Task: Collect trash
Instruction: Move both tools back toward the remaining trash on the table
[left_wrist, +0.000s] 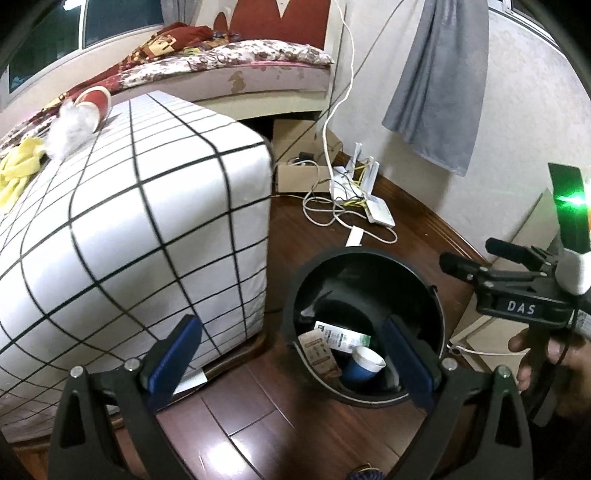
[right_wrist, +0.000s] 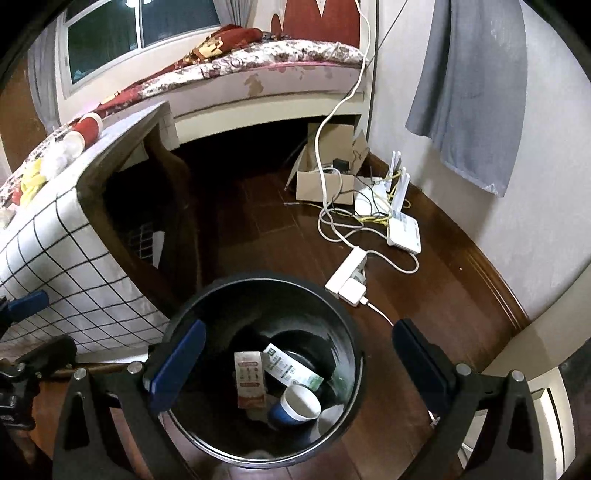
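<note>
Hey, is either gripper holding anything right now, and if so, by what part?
Nothing is held. The left gripper and right gripper are both open and empty above the black trash bin.

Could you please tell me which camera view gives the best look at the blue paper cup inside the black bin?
The right wrist view: it looks almost straight down into the bin, showing the blue cup with its white inside unobstructed. In the left wrist view the cup appears smaller, close beside a gripper finger.

Black round bin on the floor, holding a tipped blue cup and two cartons.
</note>
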